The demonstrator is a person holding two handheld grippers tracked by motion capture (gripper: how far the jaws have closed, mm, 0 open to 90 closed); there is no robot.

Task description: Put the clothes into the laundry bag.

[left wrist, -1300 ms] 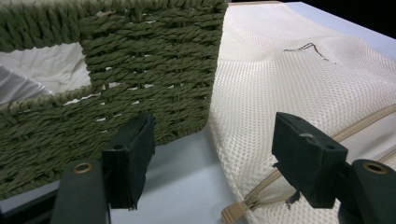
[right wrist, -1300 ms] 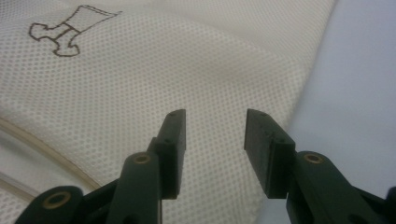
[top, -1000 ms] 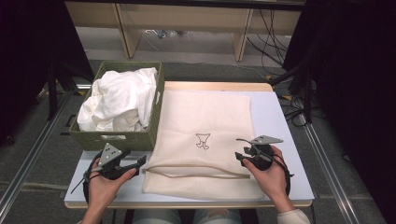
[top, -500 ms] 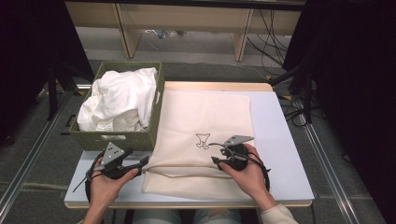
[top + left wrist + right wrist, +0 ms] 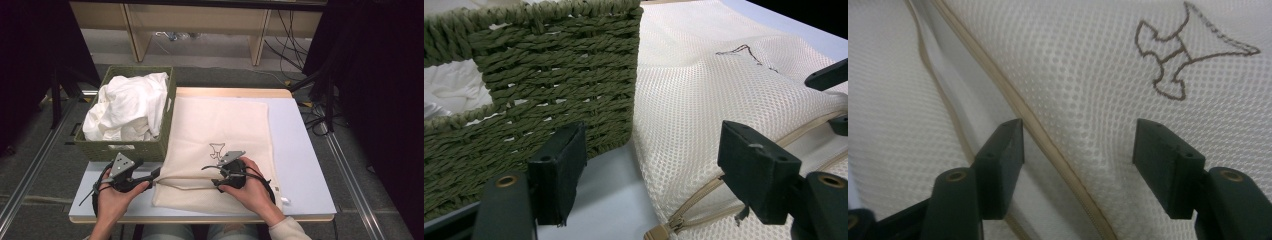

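Note:
A cream mesh laundry bag (image 5: 220,125) lies flat on the table, with a small shirt outline (image 5: 216,150) stitched on it. Its tan zipper (image 5: 1033,125) runs along the near part and stands partly open. My right gripper (image 5: 210,176) is over the bag's middle, open, jaws either side of the upper zipper edge (image 5: 1080,160). My left gripper (image 5: 155,175) is open at the bag's near left corner (image 5: 654,165), with the zipper end (image 5: 694,200) just ahead of it. Neither holds anything.
A green woven basket (image 5: 125,150) stands at the table's left, close beside the bag, full of crumpled white clothes (image 5: 127,105). Its wall (image 5: 549,75) is right beside my left jaw. Bare pale-blue table (image 5: 300,150) lies right of the bag.
My right gripper has moved left from the bag's right edge onto its middle, over the zipper. The left gripper has stayed almost still.

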